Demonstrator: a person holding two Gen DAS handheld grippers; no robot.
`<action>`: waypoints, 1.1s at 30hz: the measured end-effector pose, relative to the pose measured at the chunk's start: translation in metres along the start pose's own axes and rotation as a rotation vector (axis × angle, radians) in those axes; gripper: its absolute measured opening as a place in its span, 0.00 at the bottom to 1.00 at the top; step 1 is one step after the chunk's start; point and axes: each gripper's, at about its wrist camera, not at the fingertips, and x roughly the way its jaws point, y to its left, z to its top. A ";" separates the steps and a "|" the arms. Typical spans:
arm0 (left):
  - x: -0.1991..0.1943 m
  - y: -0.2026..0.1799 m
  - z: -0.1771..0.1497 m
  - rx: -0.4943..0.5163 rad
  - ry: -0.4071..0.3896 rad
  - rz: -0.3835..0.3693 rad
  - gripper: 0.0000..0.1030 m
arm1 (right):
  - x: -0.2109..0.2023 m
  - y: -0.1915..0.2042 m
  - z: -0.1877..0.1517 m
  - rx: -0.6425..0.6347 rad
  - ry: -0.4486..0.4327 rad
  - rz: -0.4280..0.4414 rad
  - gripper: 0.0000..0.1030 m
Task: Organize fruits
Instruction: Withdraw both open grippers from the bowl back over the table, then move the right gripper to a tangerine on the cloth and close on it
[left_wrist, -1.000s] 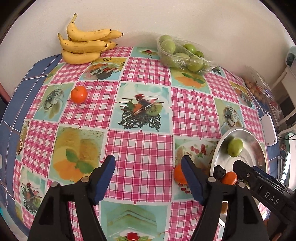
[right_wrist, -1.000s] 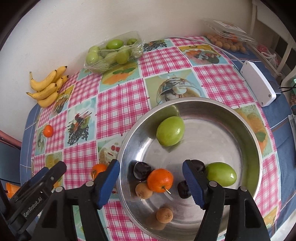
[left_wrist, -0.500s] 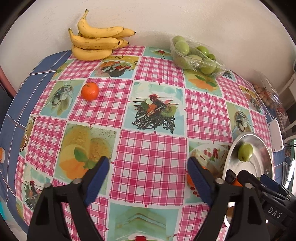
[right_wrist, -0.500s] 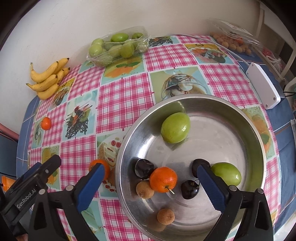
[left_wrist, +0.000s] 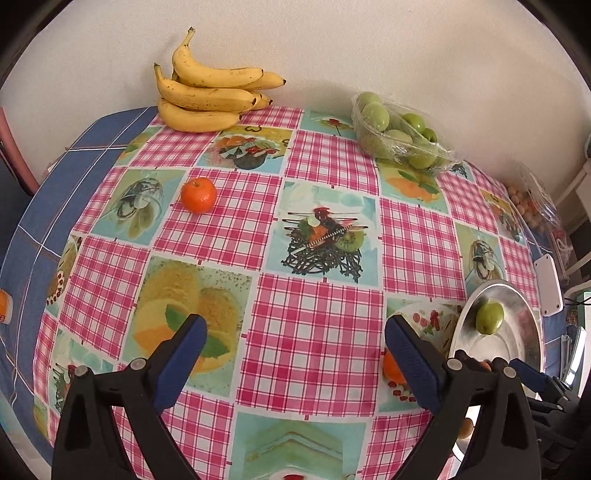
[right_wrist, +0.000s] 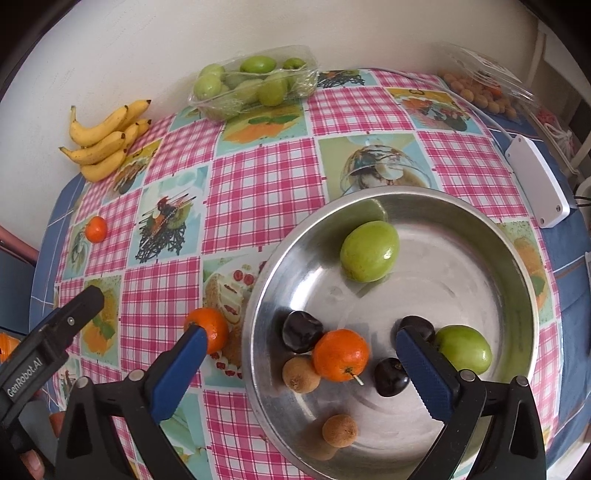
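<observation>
Both grippers (left_wrist: 295, 347) (right_wrist: 299, 358) angled steeply down, jaws wide

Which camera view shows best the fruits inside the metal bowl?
The right wrist view: it looks down into the metal bowl and shows the green fruits, dark fruits, brown fruits and an orange. The left wrist view catches the bowl only at its right edge, with one green fruit clearly visible.

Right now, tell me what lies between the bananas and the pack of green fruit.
Nothing: only bare tablecloth separates the bananas from the pack, in the left wrist view.
</observation>
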 end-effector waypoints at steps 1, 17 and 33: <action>0.000 0.001 0.000 -0.002 -0.001 -0.001 0.94 | 0.001 0.002 0.000 -0.005 0.001 0.012 1.00; -0.006 0.038 0.006 0.023 0.027 0.090 0.94 | 0.016 0.056 -0.010 -0.110 0.025 0.064 1.00; -0.006 0.064 0.008 0.019 0.051 0.116 0.94 | 0.023 0.089 -0.009 -0.172 -0.017 0.062 0.92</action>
